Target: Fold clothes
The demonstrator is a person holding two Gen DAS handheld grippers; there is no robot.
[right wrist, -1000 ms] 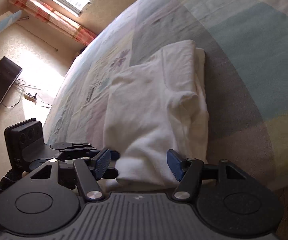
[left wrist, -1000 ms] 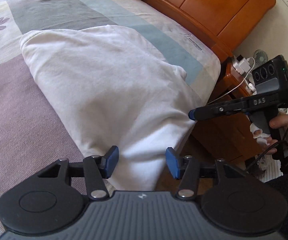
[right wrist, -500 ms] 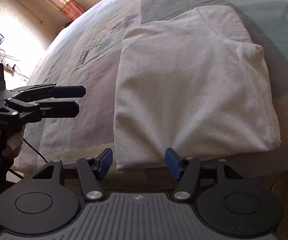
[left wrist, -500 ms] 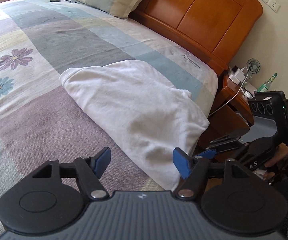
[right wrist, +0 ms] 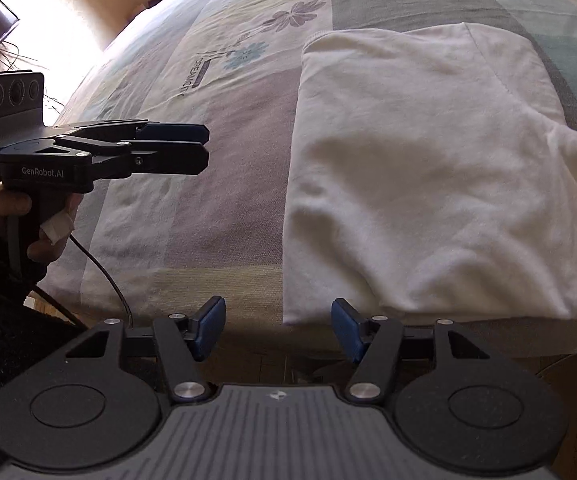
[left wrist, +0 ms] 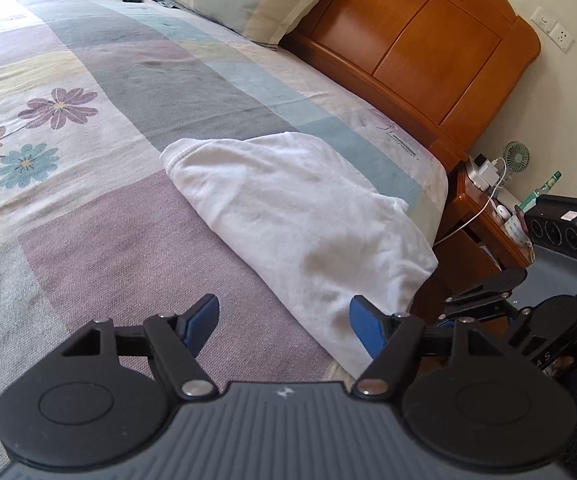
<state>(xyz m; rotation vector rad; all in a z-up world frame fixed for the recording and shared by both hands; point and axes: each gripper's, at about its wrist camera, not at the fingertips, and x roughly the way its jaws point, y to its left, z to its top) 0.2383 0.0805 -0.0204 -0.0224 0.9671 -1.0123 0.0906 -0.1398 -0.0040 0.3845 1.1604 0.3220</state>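
The left claw [left wrist: 284, 322] is spreading its jaws, with nothing pinched between them; only the near edge of the white shirt [left wrist: 300, 216] shows in the gap beyond its blue pads. The right claw [right wrist: 278, 328] is released too, its jaws apart and empty, hanging just off the side of the bed [right wrist: 208, 208] in front of the shirt's near hem.

The shirt itself lies folded into a rough rectangle on the patterned bedspread, close to the mattress edge, with its near corner reaching the drop toward the floor.

That position looks like the main risk. If either claw goes in for another fold and catches only the top layer, the stack would probably slide apart, and a pull toward the person could drag the whole bundle over the side. The fabric looks soft and puffy along one fold, so a shallow pinch may slip off.

Beyond the shirt's far corner stands a bedside cabinet [left wrist: 484, 216] crowded with a charger cable and small items; a wide swing of the right claw could snag them.
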